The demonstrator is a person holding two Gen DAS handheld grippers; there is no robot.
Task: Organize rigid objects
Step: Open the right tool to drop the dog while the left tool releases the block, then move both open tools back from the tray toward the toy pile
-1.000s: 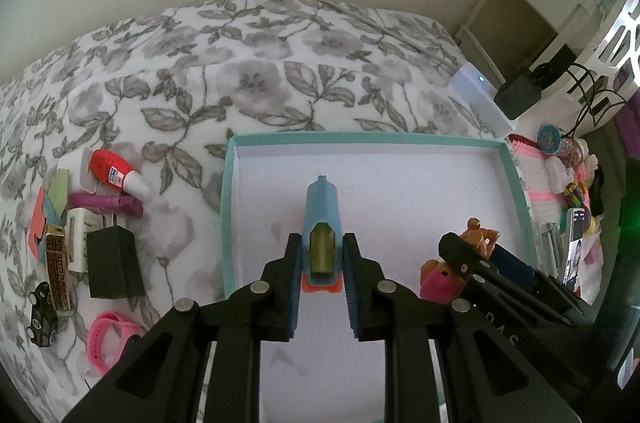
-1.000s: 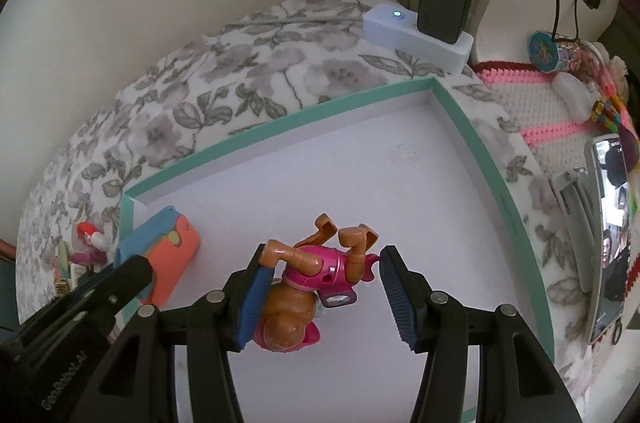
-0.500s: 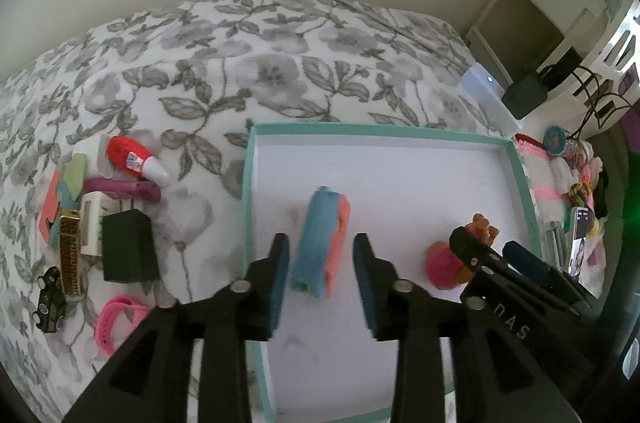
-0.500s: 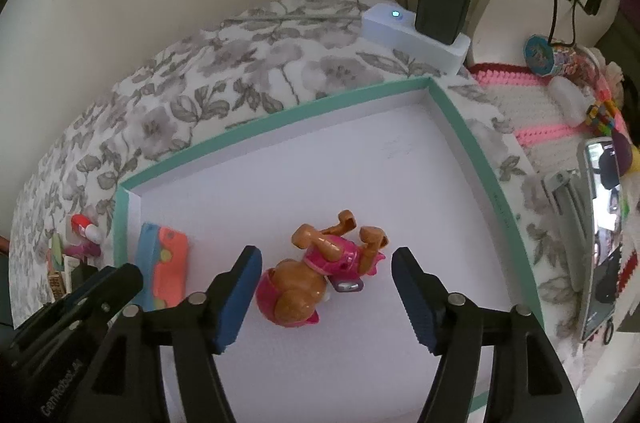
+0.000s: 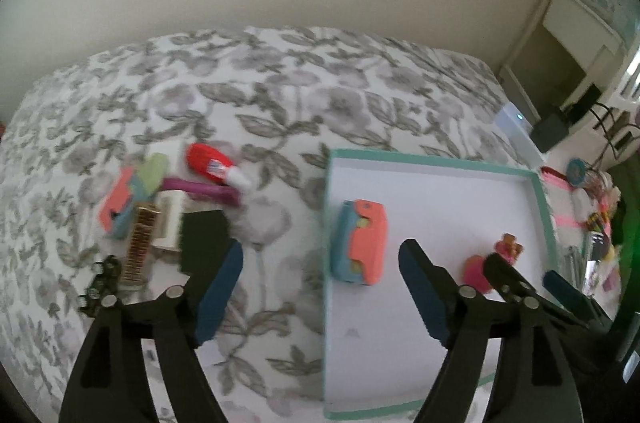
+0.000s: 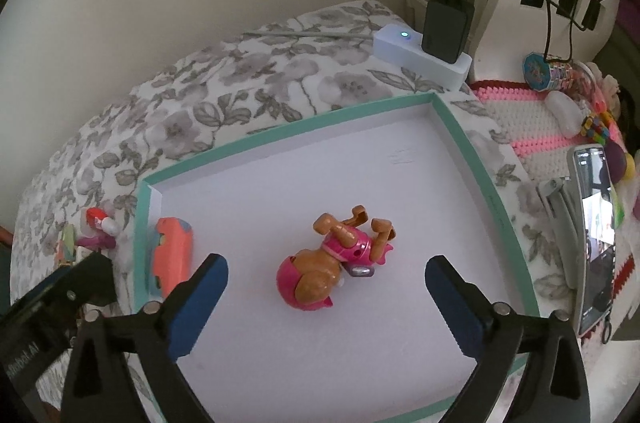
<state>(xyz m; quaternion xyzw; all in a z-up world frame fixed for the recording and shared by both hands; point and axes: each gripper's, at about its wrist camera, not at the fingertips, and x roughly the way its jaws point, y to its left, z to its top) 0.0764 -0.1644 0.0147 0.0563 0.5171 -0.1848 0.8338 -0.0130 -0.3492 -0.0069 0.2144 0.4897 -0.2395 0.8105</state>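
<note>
A white tray with a teal rim (image 5: 424, 158) (image 6: 288, 129) lies on the floral bedspread. A blue and orange block toy (image 5: 362, 241) (image 6: 173, 255) lies inside it by the left wall. A pink and brown puppy figure (image 6: 334, 259) (image 5: 490, 263) lies on its side in the tray's middle. My left gripper (image 5: 320, 293) is open and empty, above the tray's left edge. My right gripper (image 6: 326, 307) is open and empty, just behind the puppy. A pile of small things lies left of the tray: red glue bottle (image 5: 214, 167), purple pen (image 5: 204, 190), black block (image 5: 204, 243), gold bar (image 5: 140, 247).
A white power strip with a black charger (image 6: 424, 57) sits beyond the tray's far corner. A pink crocheted mat (image 6: 560, 127) with trinkets and a phone (image 6: 592, 243) lies right of the tray. A wall runs behind the bed.
Both grippers opened wide and drew back. The left one let go of the block toy, the right one let go of the puppy; both now lie in the tray. The left gripper shifted left.
</note>
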